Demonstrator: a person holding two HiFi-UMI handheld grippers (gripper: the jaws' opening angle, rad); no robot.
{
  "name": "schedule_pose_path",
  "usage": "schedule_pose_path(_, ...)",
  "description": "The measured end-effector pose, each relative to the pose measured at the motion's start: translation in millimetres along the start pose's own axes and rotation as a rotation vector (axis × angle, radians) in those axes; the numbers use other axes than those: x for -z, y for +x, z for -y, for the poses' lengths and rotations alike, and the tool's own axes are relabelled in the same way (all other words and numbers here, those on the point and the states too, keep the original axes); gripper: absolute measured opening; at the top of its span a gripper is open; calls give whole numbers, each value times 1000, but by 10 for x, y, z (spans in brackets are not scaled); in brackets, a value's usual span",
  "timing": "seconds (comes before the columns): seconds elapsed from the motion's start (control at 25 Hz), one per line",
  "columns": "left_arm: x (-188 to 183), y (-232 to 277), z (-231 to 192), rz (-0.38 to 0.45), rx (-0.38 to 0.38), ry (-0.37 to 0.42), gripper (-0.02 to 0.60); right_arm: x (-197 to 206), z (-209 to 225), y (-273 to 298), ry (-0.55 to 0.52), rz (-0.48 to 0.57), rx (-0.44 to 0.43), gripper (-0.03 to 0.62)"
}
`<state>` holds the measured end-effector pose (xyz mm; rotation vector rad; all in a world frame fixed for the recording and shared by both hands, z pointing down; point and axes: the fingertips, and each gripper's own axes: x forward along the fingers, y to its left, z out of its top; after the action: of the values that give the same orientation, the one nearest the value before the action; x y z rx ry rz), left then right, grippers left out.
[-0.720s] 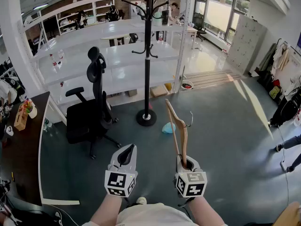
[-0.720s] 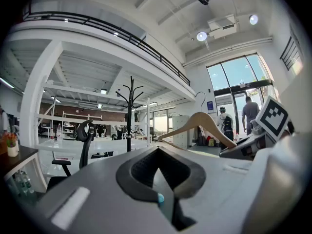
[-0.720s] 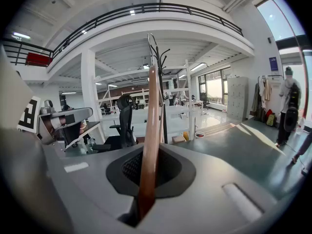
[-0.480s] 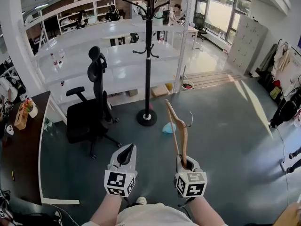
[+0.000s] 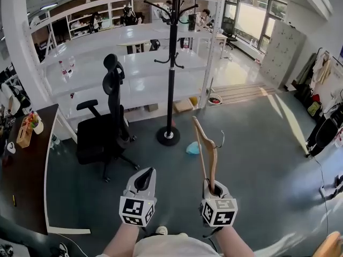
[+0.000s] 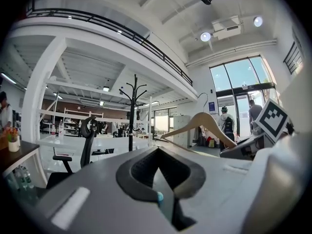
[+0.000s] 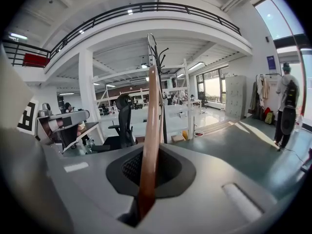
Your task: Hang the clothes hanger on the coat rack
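A black office chair [image 5: 104,133] stands on the grey floor [image 5: 257,154] toward ten o'clock, with white shelving [image 5: 134,63] behind it at twelve. A dark worktop [image 5: 21,170] at nine carries a small wooden box [image 5: 24,135]. A pale blue object [image 5: 192,148] lies near centre. Grey lockers [image 5: 278,50] stand at two, hanging clothes [image 5: 321,68] at three.

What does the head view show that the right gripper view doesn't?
Only the head view shows the round base of the rack on the floor, with a blue thing lying near it. Only the right gripper view shows the black balcony railing high overhead. Both show the wooden hanger clamped in the right gripper, the tall coat rack ahead, and the black office chair.
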<state>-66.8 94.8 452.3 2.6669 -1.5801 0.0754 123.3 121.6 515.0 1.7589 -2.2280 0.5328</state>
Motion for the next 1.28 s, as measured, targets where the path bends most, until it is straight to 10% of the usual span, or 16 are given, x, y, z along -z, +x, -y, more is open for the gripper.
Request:
schedule_pose_path(0.8,101,68,-1073,18,-37,-40,0,-295,-316,715,30,11,42,28)
schedule_pose_path(1.28,181,1013,-1435,-17,-61,-26,0,-660,119,1727,46,-1,11,28)
